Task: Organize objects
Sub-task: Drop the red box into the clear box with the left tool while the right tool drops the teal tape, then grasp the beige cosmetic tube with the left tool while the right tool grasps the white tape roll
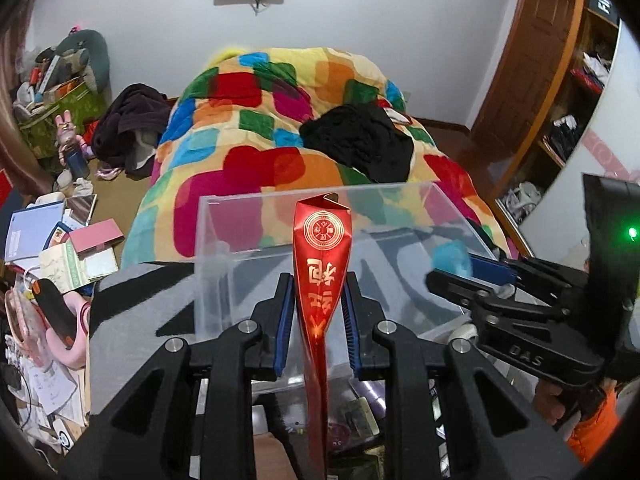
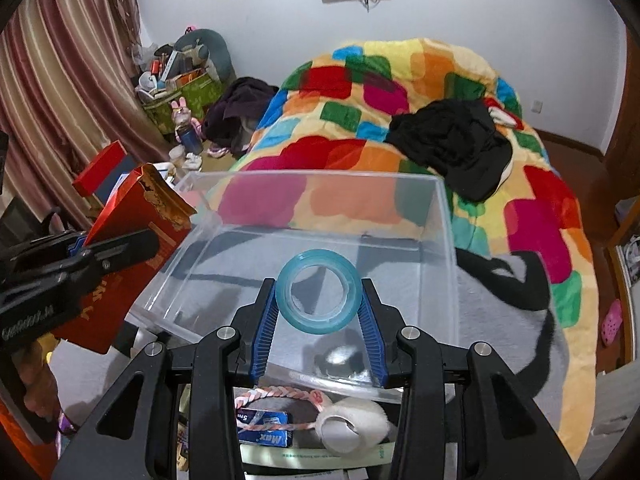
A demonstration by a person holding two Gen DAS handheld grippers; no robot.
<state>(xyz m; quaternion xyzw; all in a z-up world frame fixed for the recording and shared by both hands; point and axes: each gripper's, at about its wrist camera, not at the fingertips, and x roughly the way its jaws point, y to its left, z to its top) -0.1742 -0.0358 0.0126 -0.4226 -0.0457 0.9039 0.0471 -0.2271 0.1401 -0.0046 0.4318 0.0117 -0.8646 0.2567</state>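
While your left gripper (image 1: pixel 316 312) is pinching the red foil pouch (image 1: pixel 322 256) and your right gripper (image 2: pixel 319 312) is clamping the blue tape roll (image 2: pixel 319 292), both hovering over the clear bin's (image 2: pixel 448 216) near edge, lower them inside before releasing.

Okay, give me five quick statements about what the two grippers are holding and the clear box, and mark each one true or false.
1. The left gripper holds a red foil packet. True.
2. The right gripper is empty. False: it grips a blue tape roll between its fingers.
3. The clear plastic box already holds several items. False: nothing shows inside it; both items are held above it.
4. A black garment lies on the colourful quilt behind the box. True.
5. The tape roll lies flat on the box floor. False: it is held on edge, its hole facing the camera.
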